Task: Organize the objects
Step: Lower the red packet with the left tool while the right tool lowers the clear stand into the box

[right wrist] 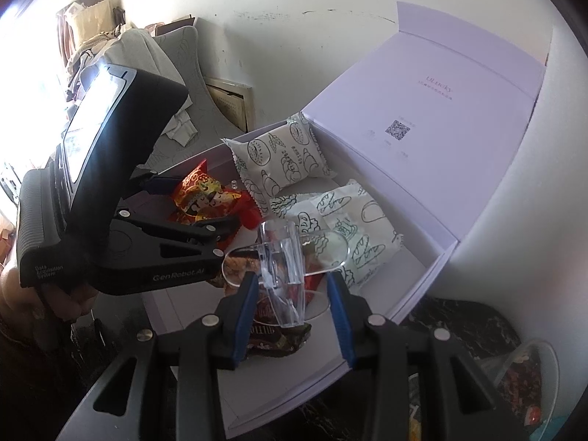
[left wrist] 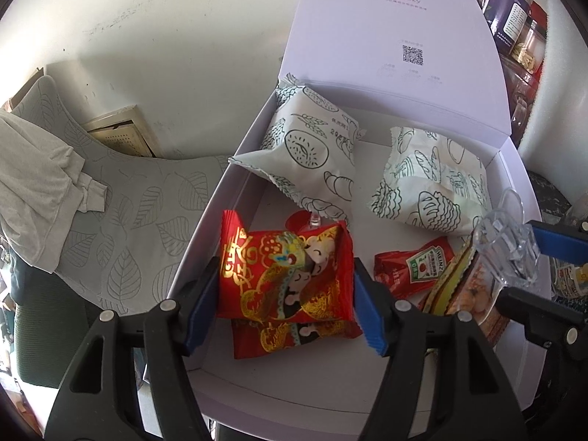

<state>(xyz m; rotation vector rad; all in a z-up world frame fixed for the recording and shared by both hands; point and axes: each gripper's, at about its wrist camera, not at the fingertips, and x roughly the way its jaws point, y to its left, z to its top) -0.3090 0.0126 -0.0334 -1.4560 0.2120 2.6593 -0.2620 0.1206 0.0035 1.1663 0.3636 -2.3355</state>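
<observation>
A white box (left wrist: 213, 213) with its lid raised holds two white bread-print packets (left wrist: 312, 147) (left wrist: 430, 183), a Heinz ketchup sachet (left wrist: 422, 264) and a snack bag (left wrist: 466, 294). My left gripper (left wrist: 286, 283) is low over the box's left side. Its blue pads touch both edges of a red cartoon snack packet (left wrist: 283, 272), which sits on a second red packet (left wrist: 294, 341). In the right wrist view the left gripper (right wrist: 205, 205) grips that packet (right wrist: 205, 194). My right gripper (right wrist: 292, 283) is shut on a clear plastic scoop (right wrist: 283, 268) above a brown snack bag (right wrist: 272, 334).
A grey leaf-print cushion (left wrist: 128, 220) and a pale cloth (left wrist: 36, 183) lie left of the box against the wall. Jars (left wrist: 514, 18) stand behind the lid at right. A clear container (right wrist: 525, 378) sits on the dark tabletop (right wrist: 459, 323). A hand (right wrist: 66, 294) holds the left gripper.
</observation>
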